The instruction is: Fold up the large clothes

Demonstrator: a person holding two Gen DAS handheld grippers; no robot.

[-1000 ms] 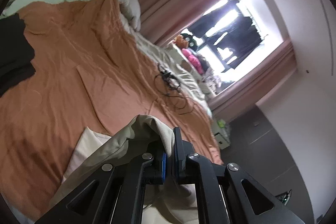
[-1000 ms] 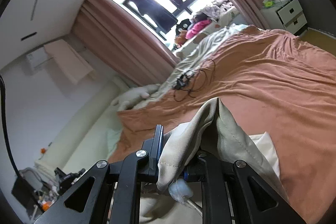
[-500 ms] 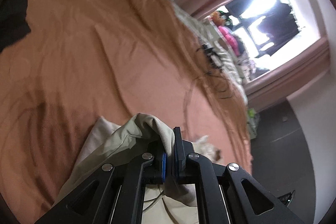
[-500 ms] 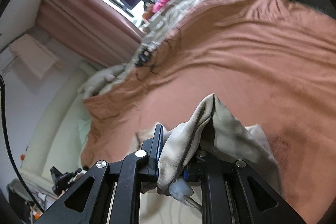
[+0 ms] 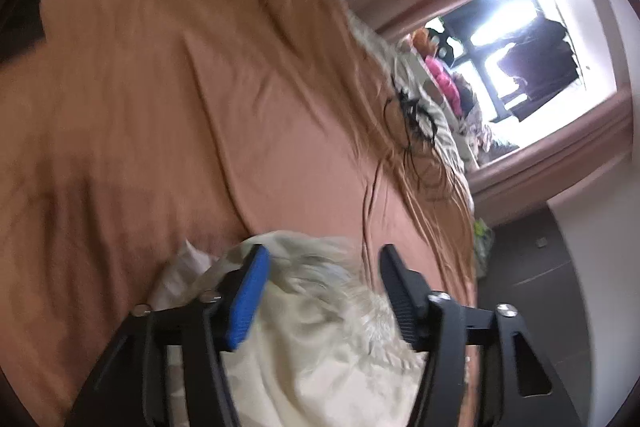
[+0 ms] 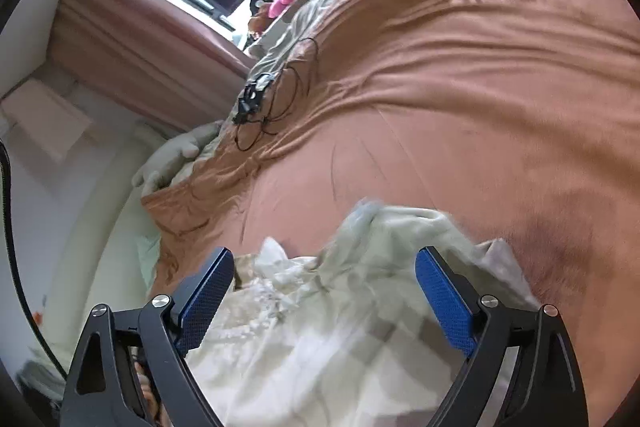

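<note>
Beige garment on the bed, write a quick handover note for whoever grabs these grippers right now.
Left gripper: jaws opening, pads off the cloth, which lies loose between them.
Right gripper: jaws opening, nothing clamped.
Beige garment: bunched in a heap on the orange bedspread, right under both grippers.
Black cable: farther up the bed, clear of the work.
Done: garment set down on the bed.
Left: it looks crumpled, not neatly folded; probably re-grip the edges, smooth and finish the fold.
</note>
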